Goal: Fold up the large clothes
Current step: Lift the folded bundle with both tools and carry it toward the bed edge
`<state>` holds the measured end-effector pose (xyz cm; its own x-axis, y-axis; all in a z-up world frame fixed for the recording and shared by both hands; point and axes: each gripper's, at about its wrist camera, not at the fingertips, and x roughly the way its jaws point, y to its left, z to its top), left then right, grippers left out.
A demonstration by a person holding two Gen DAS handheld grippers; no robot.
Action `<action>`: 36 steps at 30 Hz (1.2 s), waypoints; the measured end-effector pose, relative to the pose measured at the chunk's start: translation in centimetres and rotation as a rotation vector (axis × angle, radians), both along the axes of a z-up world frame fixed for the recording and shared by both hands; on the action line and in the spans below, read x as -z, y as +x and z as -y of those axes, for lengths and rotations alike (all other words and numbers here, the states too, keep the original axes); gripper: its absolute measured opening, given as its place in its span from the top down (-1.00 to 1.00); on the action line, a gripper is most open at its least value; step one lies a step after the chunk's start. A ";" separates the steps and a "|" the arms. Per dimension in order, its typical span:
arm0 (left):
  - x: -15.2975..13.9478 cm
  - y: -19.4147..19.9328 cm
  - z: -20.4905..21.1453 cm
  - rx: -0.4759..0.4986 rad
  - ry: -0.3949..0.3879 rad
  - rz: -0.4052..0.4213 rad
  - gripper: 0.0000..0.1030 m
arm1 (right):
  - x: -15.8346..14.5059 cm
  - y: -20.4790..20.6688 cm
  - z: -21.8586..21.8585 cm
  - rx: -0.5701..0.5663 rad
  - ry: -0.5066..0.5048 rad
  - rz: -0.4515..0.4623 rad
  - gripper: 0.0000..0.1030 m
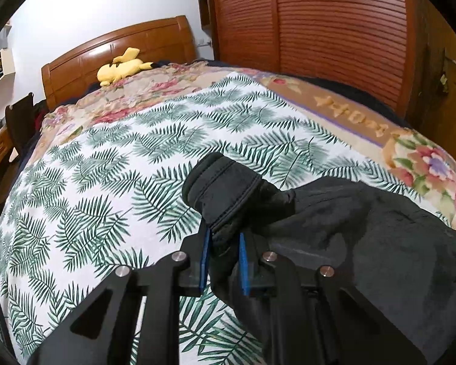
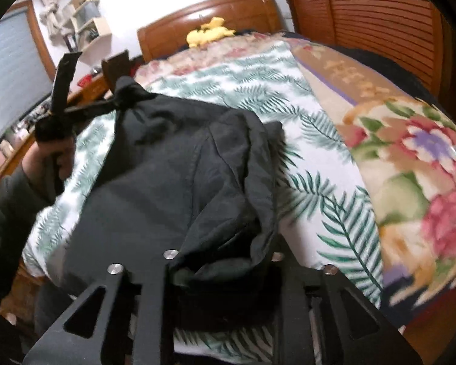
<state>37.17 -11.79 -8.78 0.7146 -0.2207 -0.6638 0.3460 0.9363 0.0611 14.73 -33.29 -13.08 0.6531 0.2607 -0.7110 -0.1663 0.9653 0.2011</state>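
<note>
On the bed point(image 1: 76, 200), the black jacket point(image 2: 155, 182) sits bunched over the leafy sheet near your edge. Your left gripper point(image 1: 223, 258) is pinching the sleeve cuff point(image 1: 225, 188) and holding it up, probably so you can swing the sleeve across the body. Your right gripper point(image 2: 225, 270) has fabric draped over it, so I can't tell if it's gripping or loose

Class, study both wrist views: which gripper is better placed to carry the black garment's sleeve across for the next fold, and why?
Probably the left gripper: its blue pads pinch the sleeve cuff of the black garment, lifted off the leaf-print sheet. The right gripper's fingertips are buried under cloth, grip unclear.
</note>
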 end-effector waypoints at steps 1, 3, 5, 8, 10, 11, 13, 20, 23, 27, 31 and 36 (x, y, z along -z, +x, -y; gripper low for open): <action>0.2 0.1 0.0 -0.002 0.002 -0.003 0.75 | 0.0 -0.3 0.2 0.014 -0.013 -0.002 0.12; 0.5 0.1 -0.1 -0.007 0.003 -0.008 0.75 | 0.3 -1.1 1.0 0.068 -0.027 -0.021 -0.34; 0.8 0.2 -0.1 -0.009 0.005 -0.011 0.75 | 1.2 -1.3 1.8 0.101 0.012 -0.066 -0.52; 1.1 0.1 0.1 -0.008 0.018 -0.013 0.75 | 3.0 -1.8 2.6 0.130 0.126 -0.137 -0.54; 1.3 0.1 0.1 -0.011 0.023 -0.016 0.75 | 3.3 -2.1 2.7 0.136 0.188 -0.150 -0.55; 1.4 0.1 0.1 -0.012 0.024 -0.017 0.75 | 3.5 -2.1 2.8 0.132 0.223 -0.159 -0.55; 1.6 0.1 0.0 -0.017 0.017 -0.021 0.75 | 3.7 -2.2 2.7 0.126 0.282 -0.164 -0.41; -1.1 -1.2 0.5 0.001 -0.047 0.044 0.79 | 0.8 -2.6 1.3 0.043 0.287 -0.017 0.73; -2.8 -1.8 1.5 0.035 -0.061 0.073 0.80 | -0.9 -2.5 1.4 0.050 0.252 0.043 0.77; -4.6 -2.2 3.9 0.088 -0.081 0.096 0.80 | -2.8 -1.9 2.8 0.072 0.217 0.095 0.78; -5.4 -1.3 7.4 0.135 -0.103 0.093 0.80 | -4.2 -1.0 5.5 0.091 0.184 0.115 0.79; -7.1 -0.1 12.9 0.222 -0.130 0.092 0.79 | -5.9 -0.5 9.3 0.143 0.119 0.129 0.79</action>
